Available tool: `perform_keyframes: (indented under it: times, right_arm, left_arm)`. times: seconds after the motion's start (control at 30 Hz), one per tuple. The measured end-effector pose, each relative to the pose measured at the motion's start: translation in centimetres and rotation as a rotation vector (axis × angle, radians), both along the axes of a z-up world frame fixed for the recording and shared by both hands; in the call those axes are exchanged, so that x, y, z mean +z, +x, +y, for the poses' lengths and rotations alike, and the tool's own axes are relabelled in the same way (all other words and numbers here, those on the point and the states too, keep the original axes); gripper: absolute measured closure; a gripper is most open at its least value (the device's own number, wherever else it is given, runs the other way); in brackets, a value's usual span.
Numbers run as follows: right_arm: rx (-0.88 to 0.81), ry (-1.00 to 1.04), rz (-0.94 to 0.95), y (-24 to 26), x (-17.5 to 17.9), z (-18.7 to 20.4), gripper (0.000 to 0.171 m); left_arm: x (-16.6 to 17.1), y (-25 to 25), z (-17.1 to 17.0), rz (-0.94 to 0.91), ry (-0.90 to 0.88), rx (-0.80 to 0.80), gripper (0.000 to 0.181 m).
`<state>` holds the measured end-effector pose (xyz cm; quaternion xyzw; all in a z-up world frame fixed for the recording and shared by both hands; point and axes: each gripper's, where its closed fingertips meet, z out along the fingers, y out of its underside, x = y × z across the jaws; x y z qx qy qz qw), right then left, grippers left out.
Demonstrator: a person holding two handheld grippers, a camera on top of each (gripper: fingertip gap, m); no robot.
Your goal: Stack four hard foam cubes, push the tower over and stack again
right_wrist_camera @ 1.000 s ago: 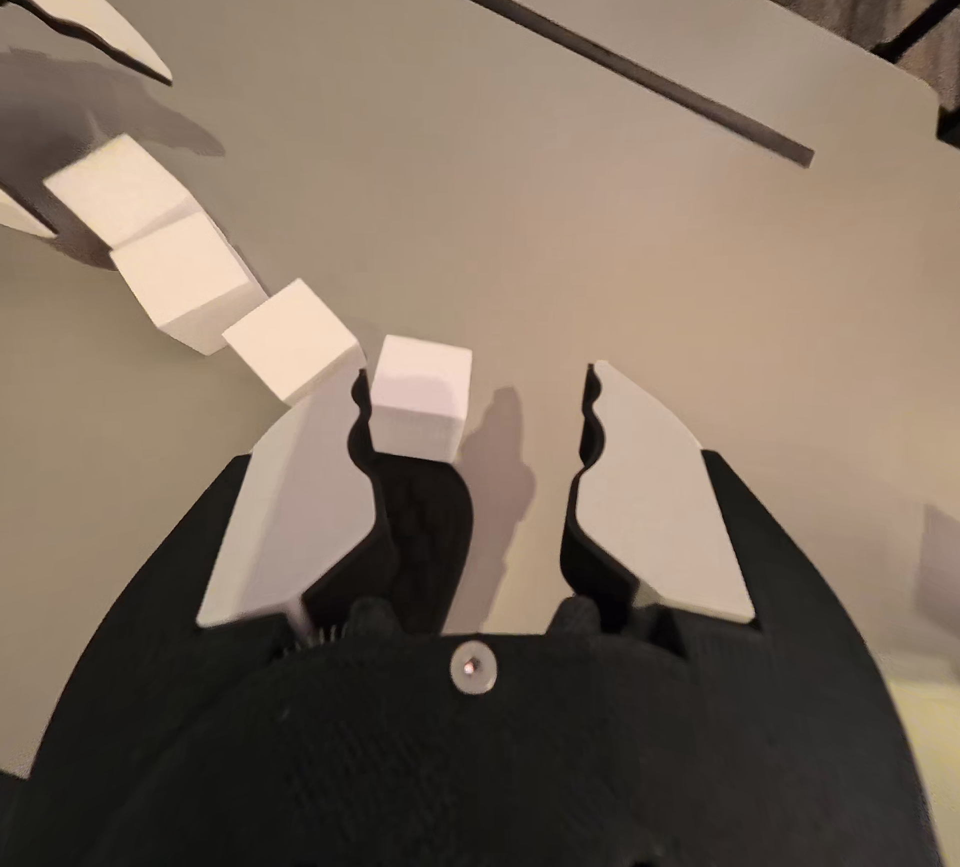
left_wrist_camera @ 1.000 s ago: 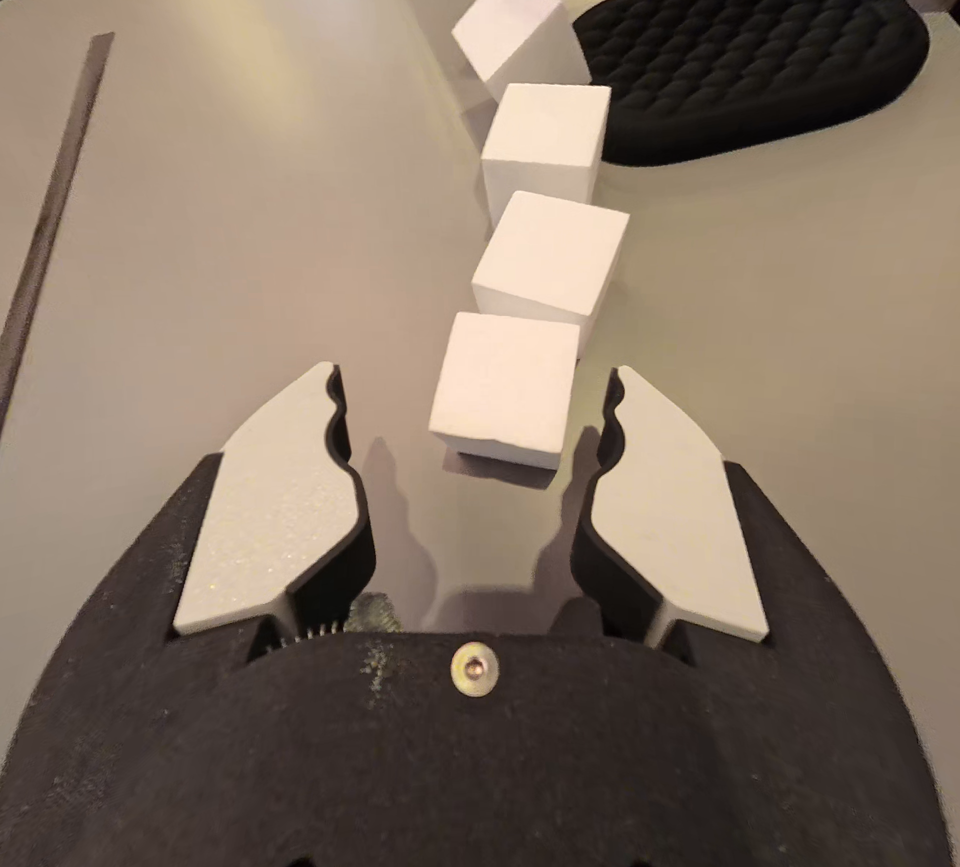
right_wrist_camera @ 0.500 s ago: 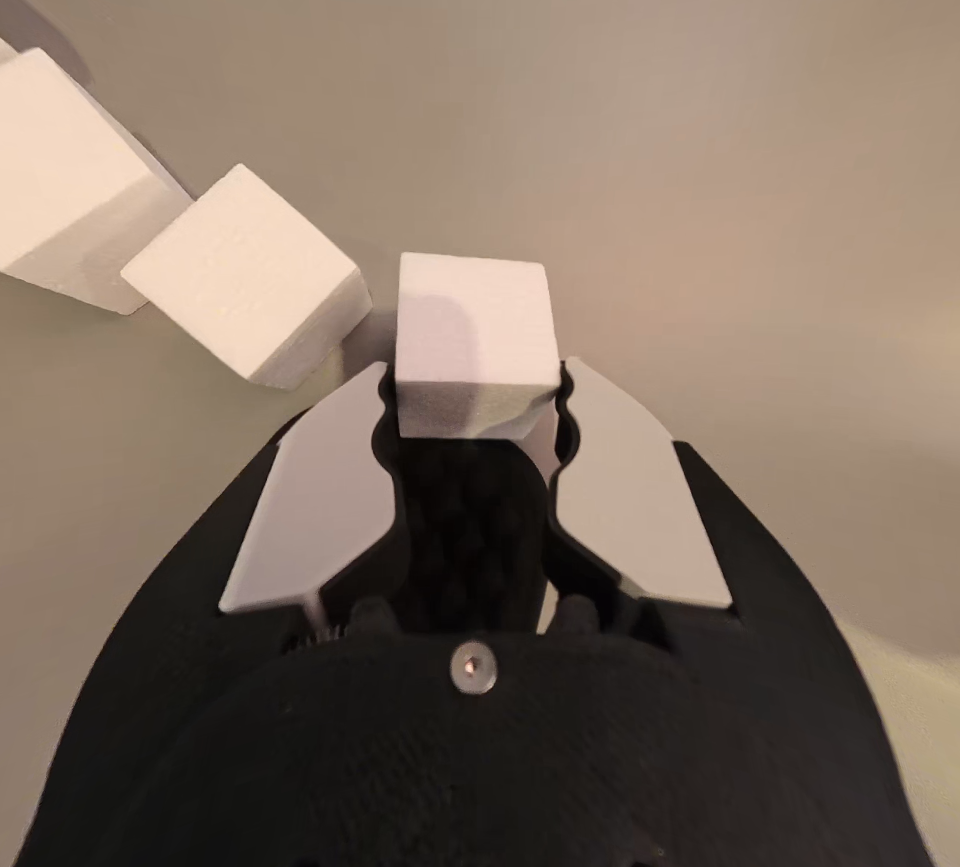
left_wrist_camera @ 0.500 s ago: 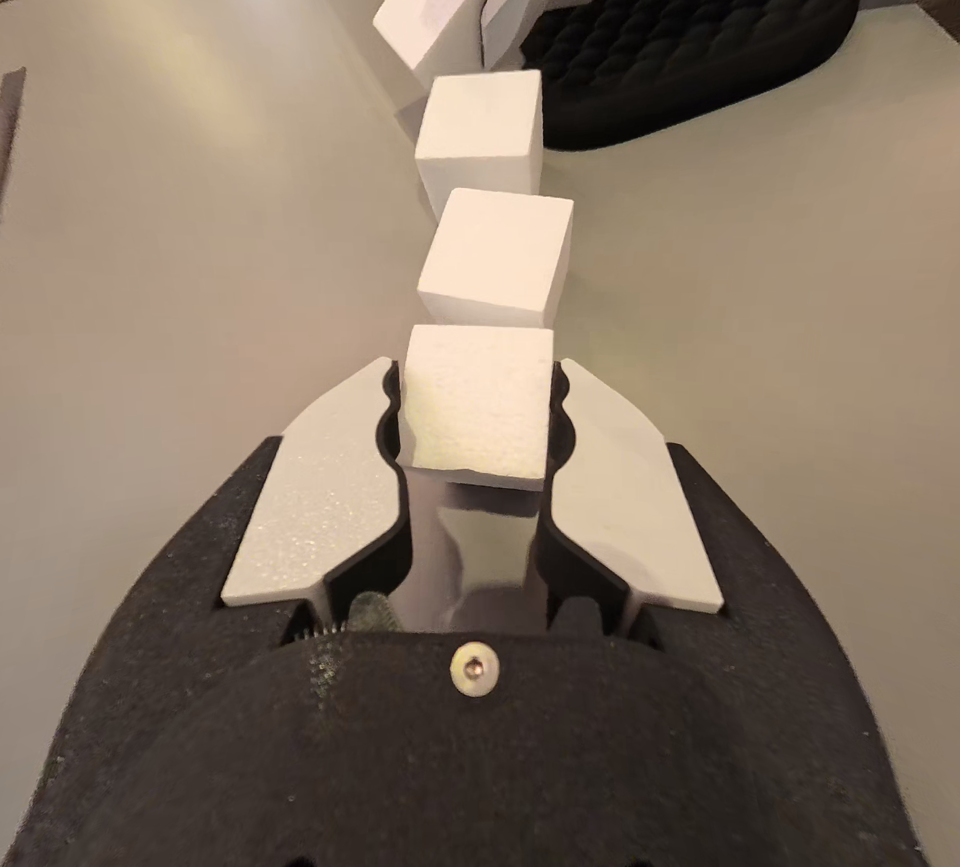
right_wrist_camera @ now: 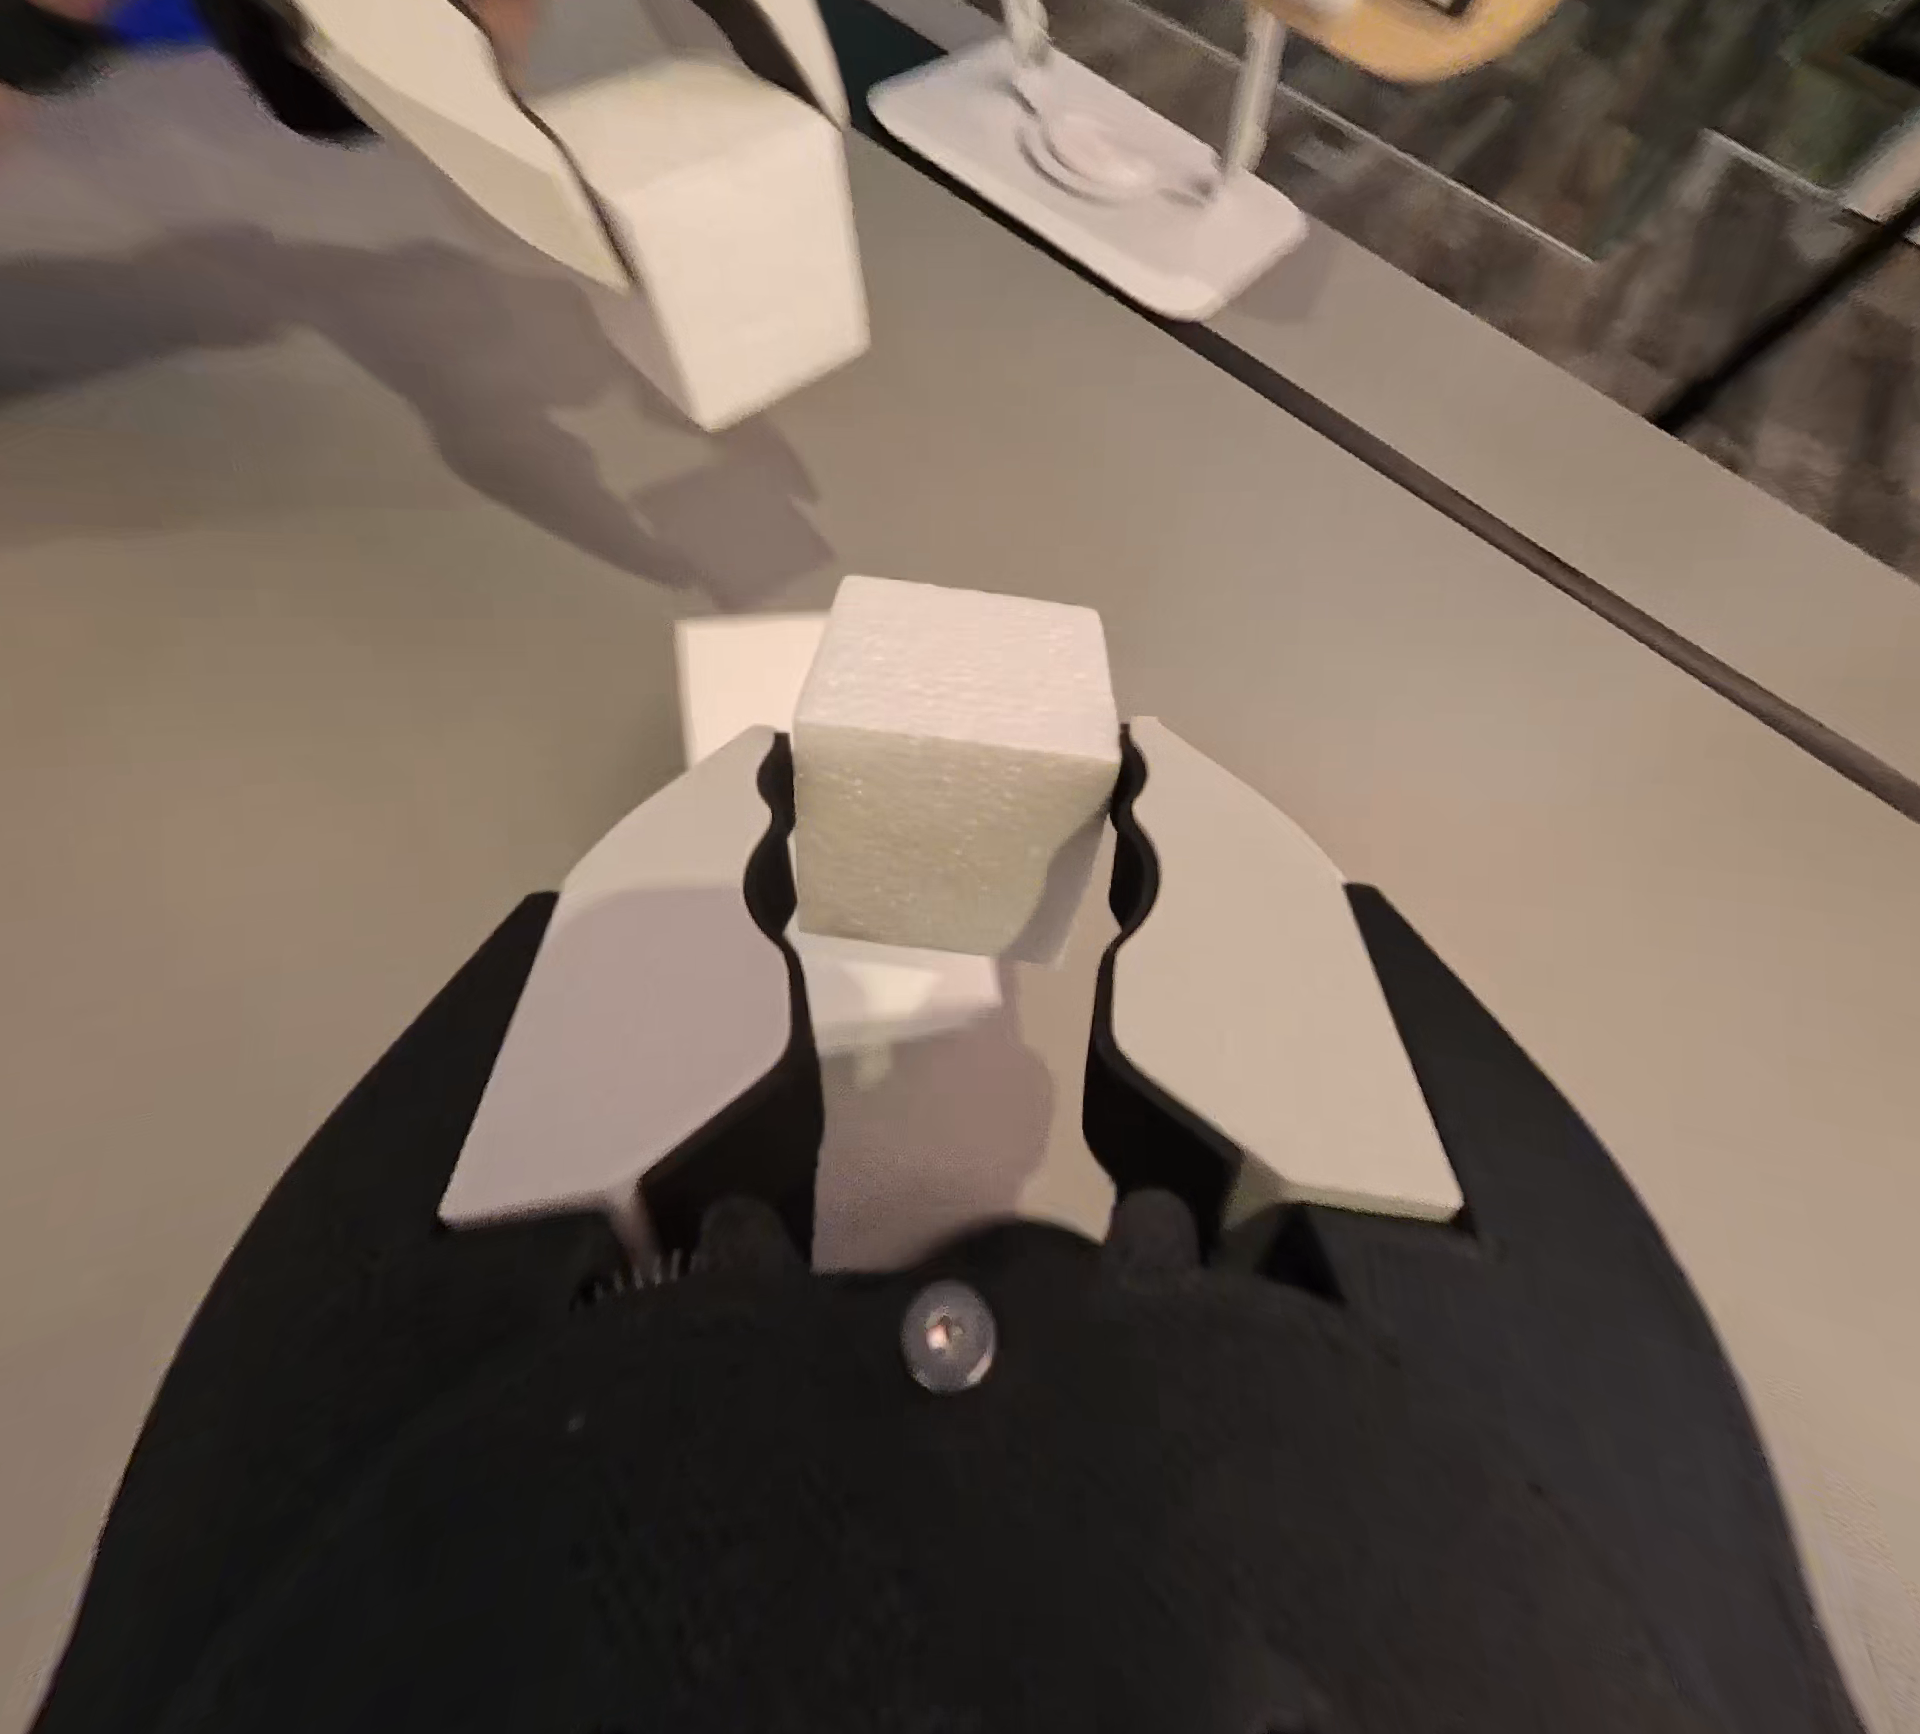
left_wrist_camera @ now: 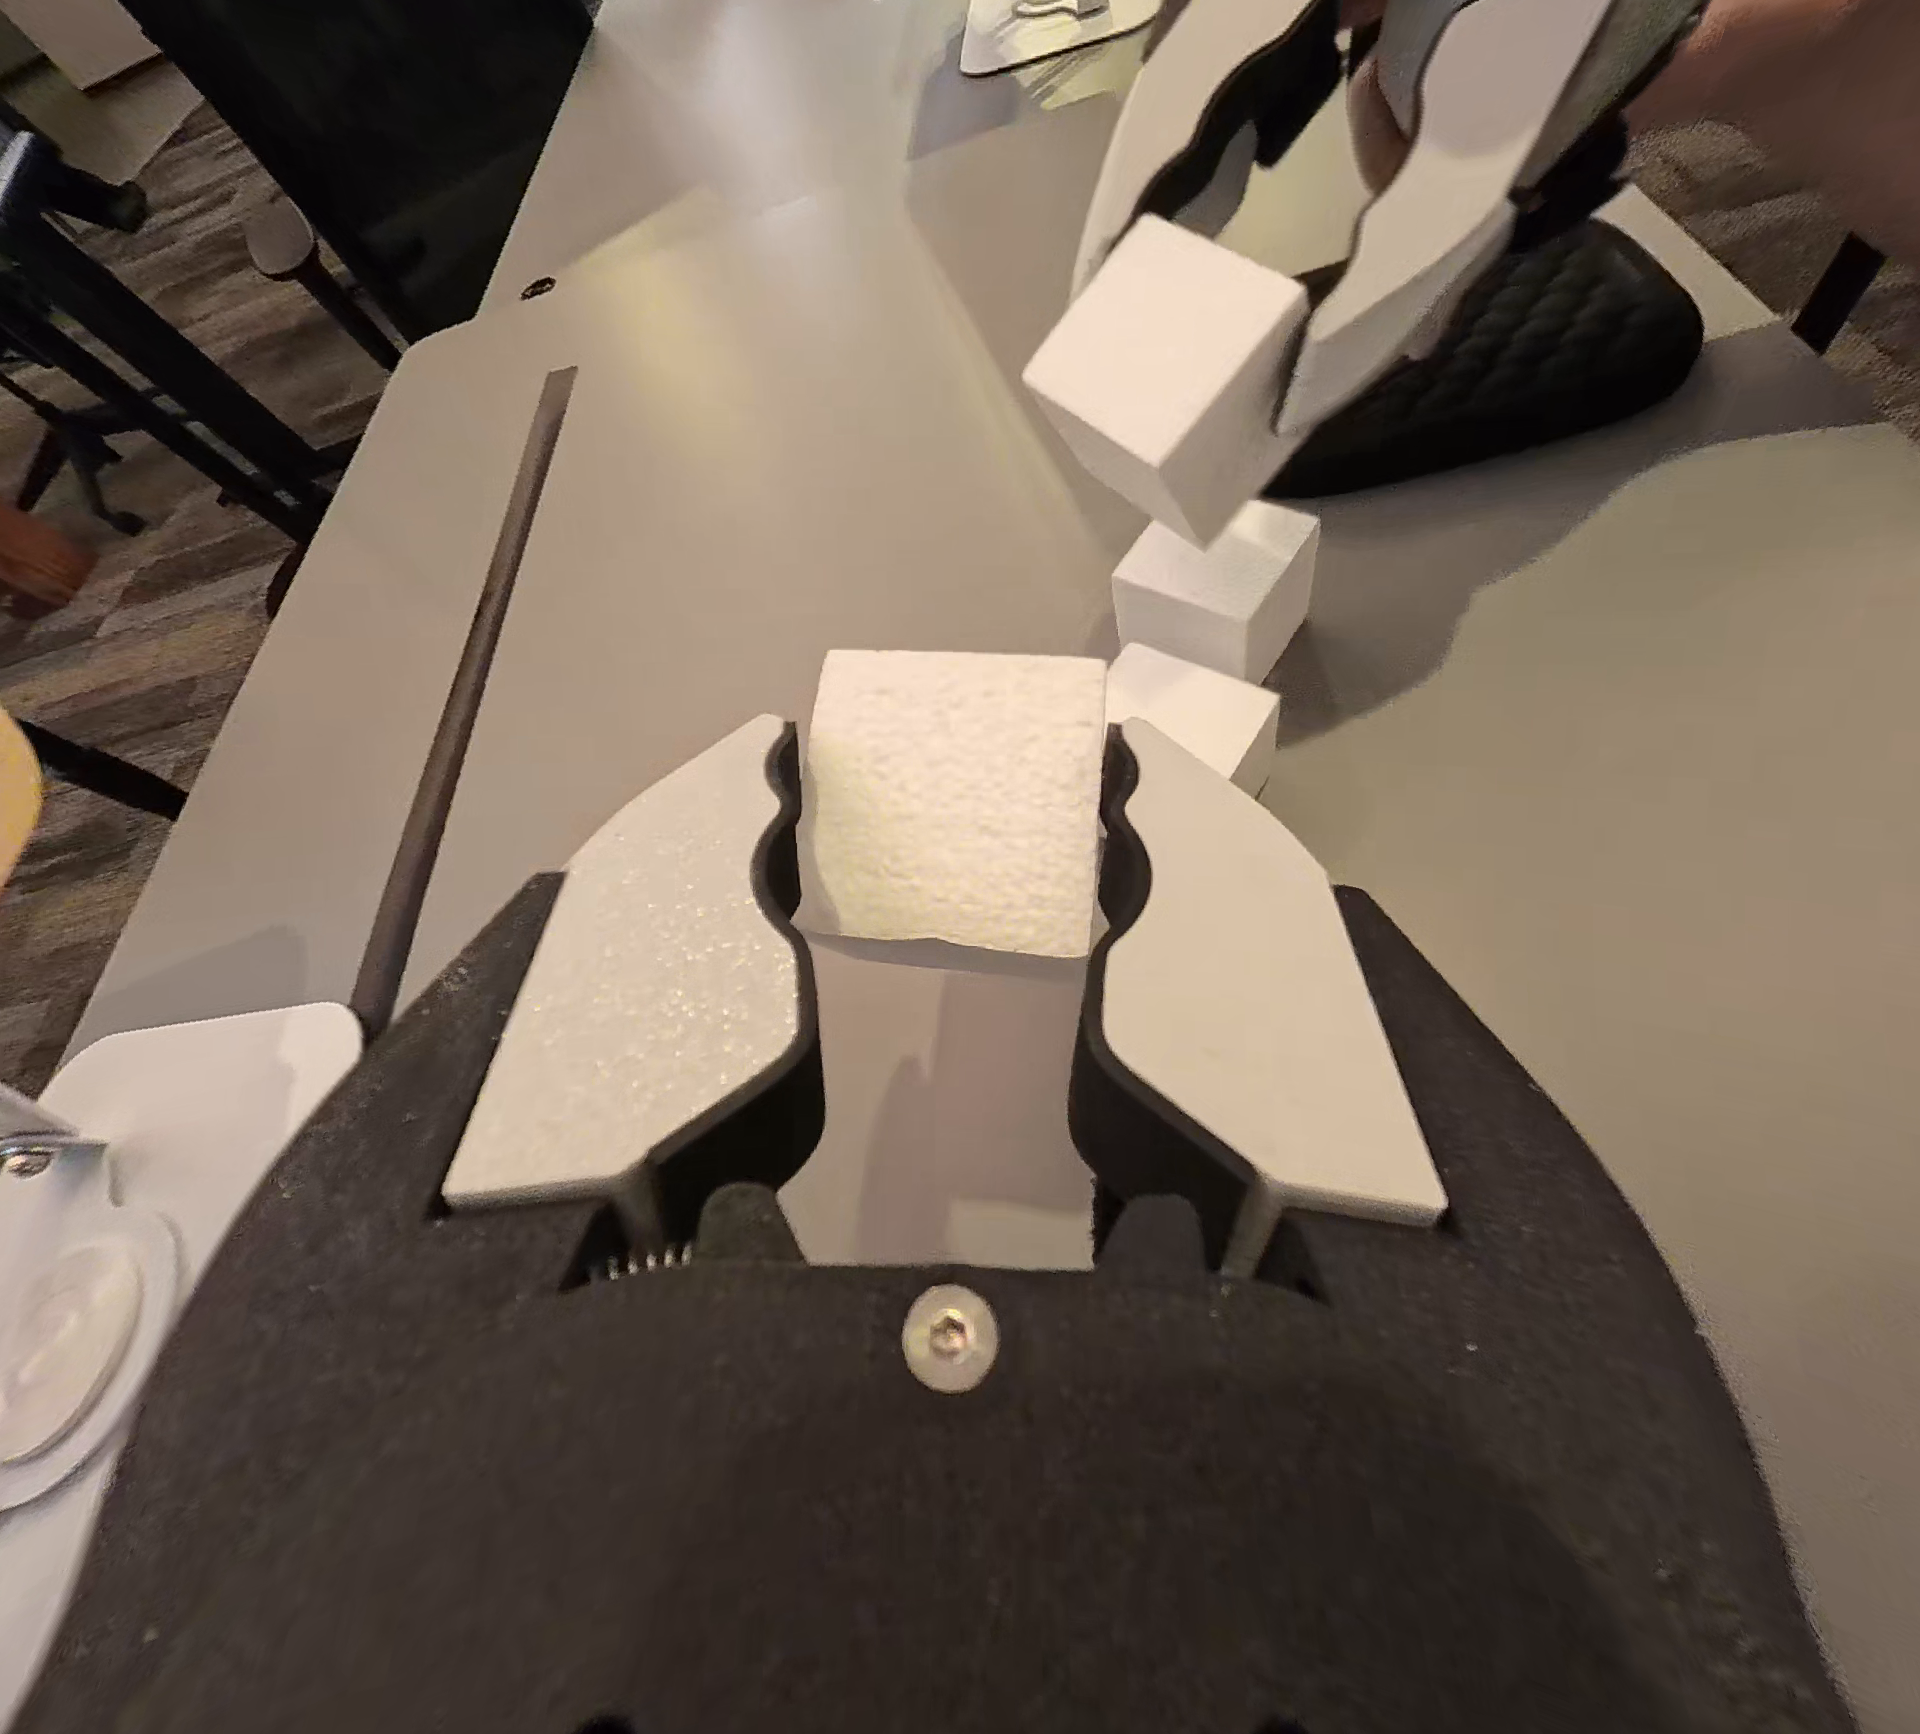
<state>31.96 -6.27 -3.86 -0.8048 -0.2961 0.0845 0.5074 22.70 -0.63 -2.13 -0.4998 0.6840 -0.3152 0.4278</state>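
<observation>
Four white foam cubes are in view. My left gripper (left_wrist_camera: 954, 749) is shut on one cube (left_wrist_camera: 951, 822) and holds it above the grey table (left_wrist_camera: 727, 458). My right gripper (right_wrist_camera: 951, 749) is shut on another cube (right_wrist_camera: 945, 822), also lifted. In the left wrist view the right gripper (left_wrist_camera: 1195, 334) hangs at the upper right with its tilted cube (left_wrist_camera: 1164, 375). Two cubes (left_wrist_camera: 1210, 598) (left_wrist_camera: 1195, 713) lie on the table below it, close together. In the right wrist view the left gripper (right_wrist_camera: 727, 198) and its cube (right_wrist_camera: 738, 271) are at the upper left. A table cube (right_wrist_camera: 727, 676) shows behind my held cube.
A black quilted pad (left_wrist_camera: 1507, 375) lies at the right, behind the right gripper. A stand on a white base (left_wrist_camera: 1049, 11) is at the far end, another (right_wrist_camera: 1091, 198) by the table edge. A dark slot (left_wrist_camera: 468, 697) runs along the table's left side.
Both grippers have shut on the end cubes of the row and lifted them off the table. The two middle cubes stay on the table.
</observation>
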Motion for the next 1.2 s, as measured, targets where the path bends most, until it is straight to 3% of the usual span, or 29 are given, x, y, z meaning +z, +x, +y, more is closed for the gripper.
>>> perform_keyframes:
  times: [0.1, 0.3, 0.77, 0.93, 1.07, 1.2]
  right_arm:
    - [0.105, 0.006, 0.129, -3.7, 0.1, 0.3, 0.112]
    - [0.114, -0.023, 0.191, -5.4, -2.0, 1.8, 0.111]
    - [0.113, -0.054, 0.09, -5.3, -4.7, 2.5, 0.112]
    - [0.119, -0.021, 0.108, -5.0, -4.0, 2.3, 0.112]
    - [0.195, -0.018, 0.146, -5.2, -3.1, 2.2, 0.112]
    - [0.402, -0.06, 0.141, -5.3, -1.9, 1.9, 0.112]
  left_arm:
    - [0.3, -0.6, 0.3, -0.001, 0.009, 0.013, 0.126]
    - [1.8, -1.4, 0.5, -0.052, -0.005, 0.022, 0.126]
    - [3.0, -0.9, -0.5, -0.113, -0.041, -0.018, 0.126]
    - [3.7, -0.4, -1.3, -0.139, -0.059, -0.039, 0.126]
    - [4.4, -0.4, -1.8, -0.161, -0.07, -0.056, 0.126]
    - [4.7, -0.6, -2.0, -0.167, -0.08, -0.064, 0.126]
